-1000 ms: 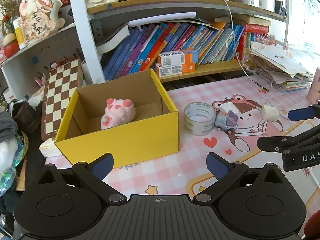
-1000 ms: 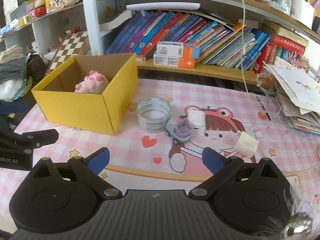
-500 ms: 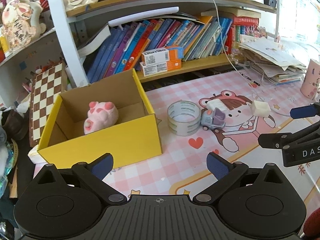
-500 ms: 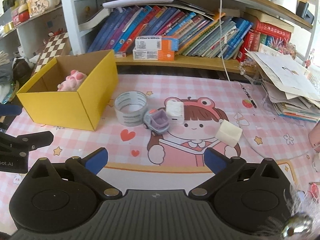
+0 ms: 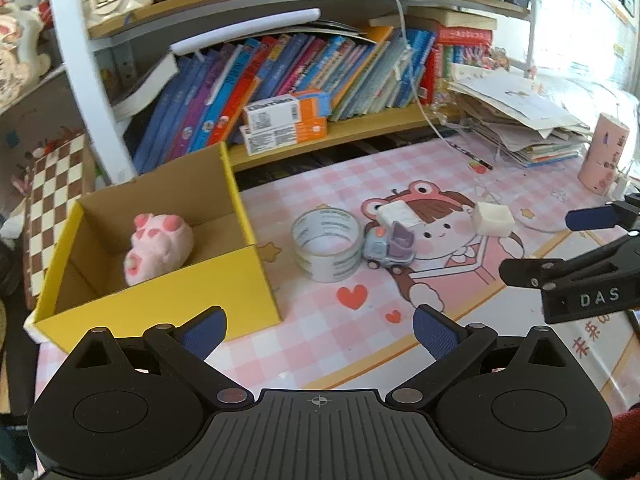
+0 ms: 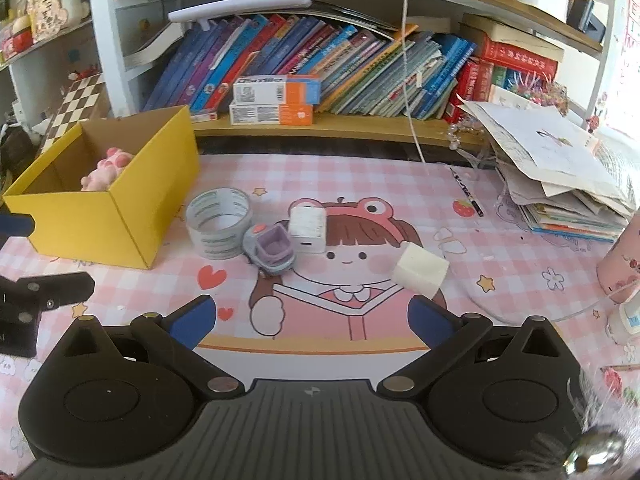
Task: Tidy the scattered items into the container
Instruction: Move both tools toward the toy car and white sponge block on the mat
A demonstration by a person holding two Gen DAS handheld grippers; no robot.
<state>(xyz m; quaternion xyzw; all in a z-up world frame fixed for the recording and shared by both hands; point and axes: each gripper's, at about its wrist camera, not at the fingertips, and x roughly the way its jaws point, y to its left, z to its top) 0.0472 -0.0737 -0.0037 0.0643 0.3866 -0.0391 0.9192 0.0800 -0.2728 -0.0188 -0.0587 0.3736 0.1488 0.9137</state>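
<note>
The left hand-held gripper [image 5: 320,326] hovered above the near edge of the desk [image 5: 320,344] with its blue-padded fingers [image 5: 204,328] spread wide and nothing between them. The right hand-held gripper [image 6: 312,318] hung likewise over the pink checked mat [image 6: 500,240], its jaws wide apart and empty; in the left wrist view its dark body showed at the right edge, well apart from the items.

A yellow cardboard box [image 5: 168,304] stood open on the left of the desk, and a pink plush paw [image 5: 158,248] lay inside it on the floor of the box. Just right of the box sat a roll of clear tape [image 5: 326,248], lying flat with its hole upward. A small grey and purple toy truck [image 5: 388,246] rested against the right side of the roll. A white charger block [image 6: 307,224] lay just beyond the truck, touching or nearly touching it; I could not tell which. Farther right, apart from the rest, a white cube [image 6: 420,270] lay tilted on the mat.

Behind the desk ran a low shelf of books [image 6: 320,60] with two orange and white cartons [image 6: 276,100] stacked in front of them. A heap of papers [image 6: 560,168] lay at the far right, and a pink cup [image 5: 604,156] stood near it. A chessboard [image 5: 48,184] leaned at the far left.
</note>
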